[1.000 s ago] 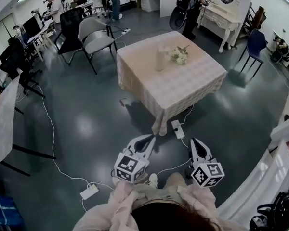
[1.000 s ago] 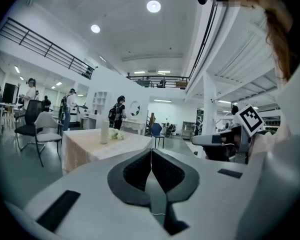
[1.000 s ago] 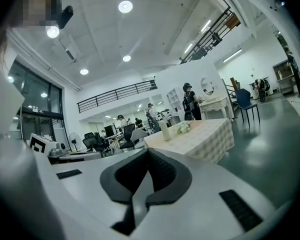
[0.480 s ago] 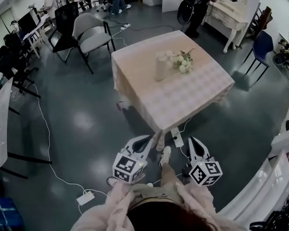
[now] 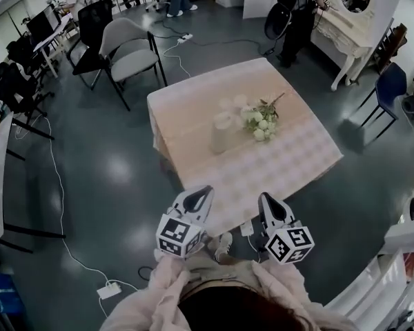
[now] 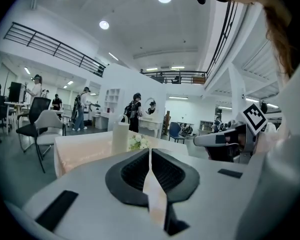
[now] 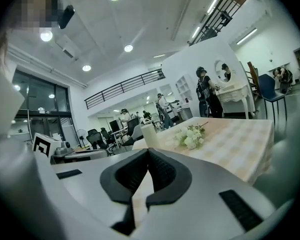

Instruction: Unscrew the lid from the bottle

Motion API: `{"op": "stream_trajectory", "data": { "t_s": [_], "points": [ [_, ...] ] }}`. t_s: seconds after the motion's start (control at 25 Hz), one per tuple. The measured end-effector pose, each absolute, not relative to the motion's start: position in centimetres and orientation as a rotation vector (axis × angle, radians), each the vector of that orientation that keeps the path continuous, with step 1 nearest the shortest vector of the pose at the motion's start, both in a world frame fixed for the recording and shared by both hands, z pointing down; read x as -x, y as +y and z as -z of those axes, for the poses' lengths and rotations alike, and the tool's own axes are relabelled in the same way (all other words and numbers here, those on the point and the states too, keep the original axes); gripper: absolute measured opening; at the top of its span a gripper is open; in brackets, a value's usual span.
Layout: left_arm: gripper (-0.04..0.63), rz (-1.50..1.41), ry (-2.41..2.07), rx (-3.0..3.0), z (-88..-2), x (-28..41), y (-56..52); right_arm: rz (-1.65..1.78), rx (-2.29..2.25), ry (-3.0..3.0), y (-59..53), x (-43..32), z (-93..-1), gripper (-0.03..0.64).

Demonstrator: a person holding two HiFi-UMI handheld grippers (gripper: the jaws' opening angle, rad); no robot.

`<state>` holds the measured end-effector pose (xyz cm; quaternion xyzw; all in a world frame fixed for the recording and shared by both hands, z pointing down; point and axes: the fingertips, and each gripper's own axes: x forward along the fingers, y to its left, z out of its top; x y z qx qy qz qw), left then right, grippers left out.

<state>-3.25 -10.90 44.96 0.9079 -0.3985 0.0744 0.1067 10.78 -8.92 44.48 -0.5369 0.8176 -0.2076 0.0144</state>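
Dark, shiny floor (image 5: 103, 178) fills a big room. On it stands a square table (image 5: 297, 167) with a pale checked cloth. The white bottle (image 5: 221, 135) stands upright near the middle of the table, with its lid (image 5: 223, 121) on top. White flowers (image 5: 261, 124) lie just beside the bottle, on its right in the head view. Both claws are held out low at the near edge of the table, well apart from the bottle. The left claw (image 5: 199, 196) has its two jaws pressed together with nothing between them. The right claw (image 5: 267, 203) is the same, jaws together and empty. Both point toward the table. A grey chair (image 5: 127, 50) stands on the floor past the far left corner of the table. A person in black (image 5: 302, 9) stands at a white dresser (image 5: 345, 33) far behind.
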Motion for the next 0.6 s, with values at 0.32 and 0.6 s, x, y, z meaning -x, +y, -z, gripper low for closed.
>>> {"op": "stream_trajectory", "data": {
  "t_s": [0.32, 0.6],
  "points": [
    [0.033, -0.251, -1.267, -2.632, -46.2, 0.5, -19.3, 0.646, 1.588, 2.622, -17.0, -13.5, -44.8, 0.012],
    [0.346, -0.265, -1.278, -2.528, -50.7, 0.0, -26.5, 0.718, 1.637, 2.590, -20.8, -14.7, -46.7, 0.012]
  ]
}}
